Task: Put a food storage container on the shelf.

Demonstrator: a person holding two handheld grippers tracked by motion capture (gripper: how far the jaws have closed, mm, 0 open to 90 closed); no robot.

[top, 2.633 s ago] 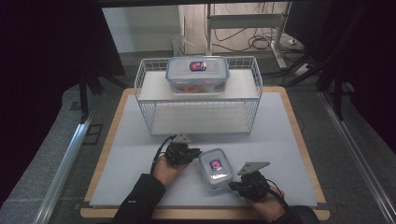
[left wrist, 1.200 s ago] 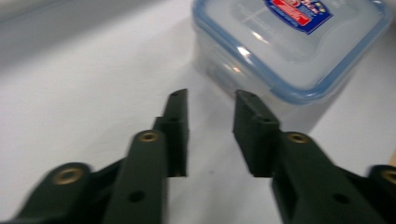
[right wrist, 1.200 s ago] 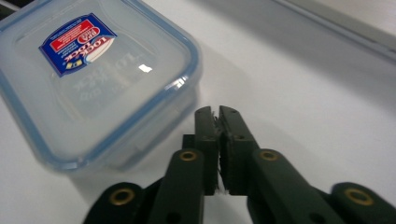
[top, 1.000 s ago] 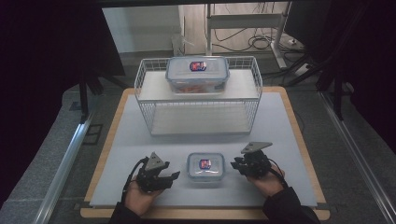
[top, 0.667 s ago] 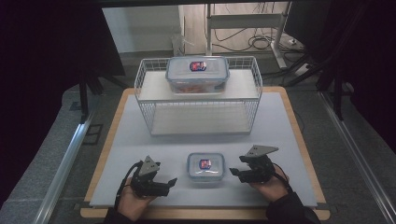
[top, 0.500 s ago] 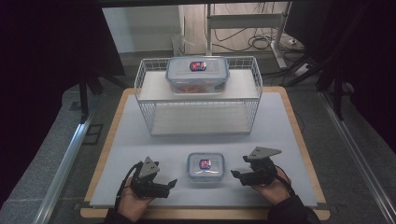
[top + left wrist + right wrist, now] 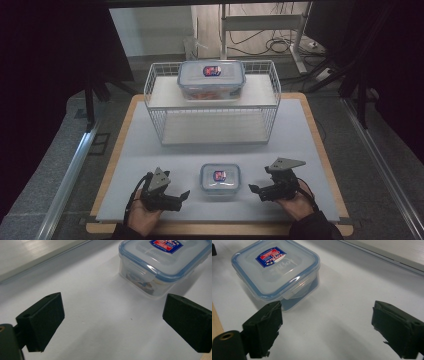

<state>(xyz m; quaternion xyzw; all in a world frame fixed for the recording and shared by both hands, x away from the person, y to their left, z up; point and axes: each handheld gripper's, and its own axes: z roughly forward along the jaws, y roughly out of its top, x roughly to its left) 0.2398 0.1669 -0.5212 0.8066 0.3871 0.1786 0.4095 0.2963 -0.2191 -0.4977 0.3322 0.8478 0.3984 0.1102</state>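
Small box [image 7: 220, 178] sits lid-on at mat's [image 7: 150, 150] 6 o'clock edge, btwn both grippers, touching neither. L gripper [image 7: 181, 196] at box's 8 o'clock, jaws just been opening, now wide, nothing btwn. R gripper [image 7: 254, 189] at 4 o'clock, same: wide, empty. Big box [image 7: 211, 80] on wire rack [image 7: 155, 90] at 12.

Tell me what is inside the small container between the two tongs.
Through the clear wall of the small container, dark and pale bits show near the bottom, too blurred to identify. Its lid, snapped on with a label, covers the rest.
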